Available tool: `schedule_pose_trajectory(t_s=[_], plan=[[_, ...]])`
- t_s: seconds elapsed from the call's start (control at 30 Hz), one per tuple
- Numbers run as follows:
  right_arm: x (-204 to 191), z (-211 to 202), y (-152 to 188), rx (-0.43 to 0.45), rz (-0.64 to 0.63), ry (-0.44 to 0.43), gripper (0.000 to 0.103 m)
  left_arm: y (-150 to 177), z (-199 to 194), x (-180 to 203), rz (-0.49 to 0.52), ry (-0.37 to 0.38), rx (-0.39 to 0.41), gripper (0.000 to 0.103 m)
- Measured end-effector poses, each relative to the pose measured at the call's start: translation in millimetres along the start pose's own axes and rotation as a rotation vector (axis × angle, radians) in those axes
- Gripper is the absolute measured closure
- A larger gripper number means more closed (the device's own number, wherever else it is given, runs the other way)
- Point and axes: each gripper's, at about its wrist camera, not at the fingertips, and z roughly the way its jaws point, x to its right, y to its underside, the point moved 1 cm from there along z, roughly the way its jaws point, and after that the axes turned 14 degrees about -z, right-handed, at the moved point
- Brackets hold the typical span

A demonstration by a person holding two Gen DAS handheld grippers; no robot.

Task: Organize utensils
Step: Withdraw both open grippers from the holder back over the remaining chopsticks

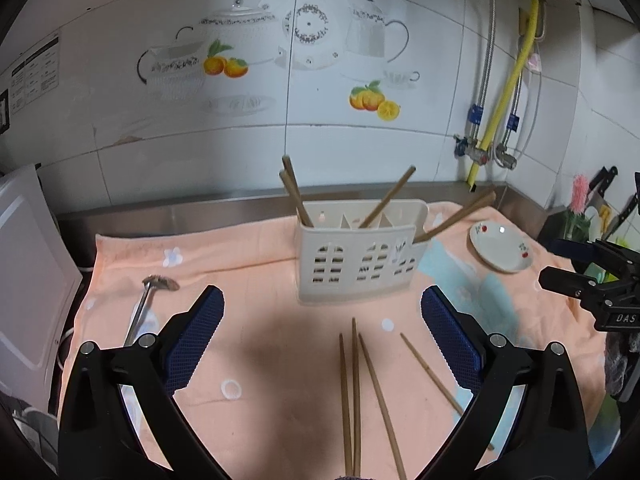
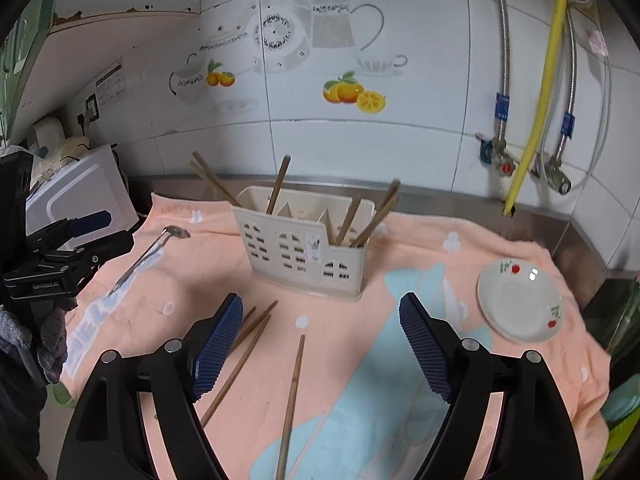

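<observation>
White tiled wall [image 1: 400, 140], teapot decals, yellow pipe [image 1: 508, 80].

Stainless steel counter [image 1: 224, 210] against tiled wall, covered by peach towel [image 1: 260, 280] with light-blue print. On towel: cream slotted utensil holder [image 1: 356, 268] upright near back, chopsticks standing in it; metal spoon [image 1: 148, 300] at left; small white dish [image 1: 500, 246] at right; four loose chopsticks [image 1: 354, 392] in front of holder.

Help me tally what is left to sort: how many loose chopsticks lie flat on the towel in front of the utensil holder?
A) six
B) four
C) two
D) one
B: the left wrist view shows four chopsticks lying on the peach towel in front of the holder.
</observation>
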Motion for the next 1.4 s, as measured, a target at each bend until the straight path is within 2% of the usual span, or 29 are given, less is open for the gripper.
schedule_pose_trajectory(t_s=[0.7,0.93,1.13,1.4], plan=[[-38,-2,84,-0.022,0.023,-0.007,0.025,69,-6,-11,0.03,-0.04,-0.051,0.005],[-55,2,115,-0.037,0.03,-0.028,0.026,92,-2,-23,-0.001,-0.046,-0.094,0.005],[-72,10,139,-0.068,0.013,-0.043,0.036,105,1,-34,-0.02,-0.06,-0.117,0.005],[-82,26,159,-0.106,0.046,-0.088,0.06,119,4,-48,-0.059,-0.076,-0.15,0.005]])
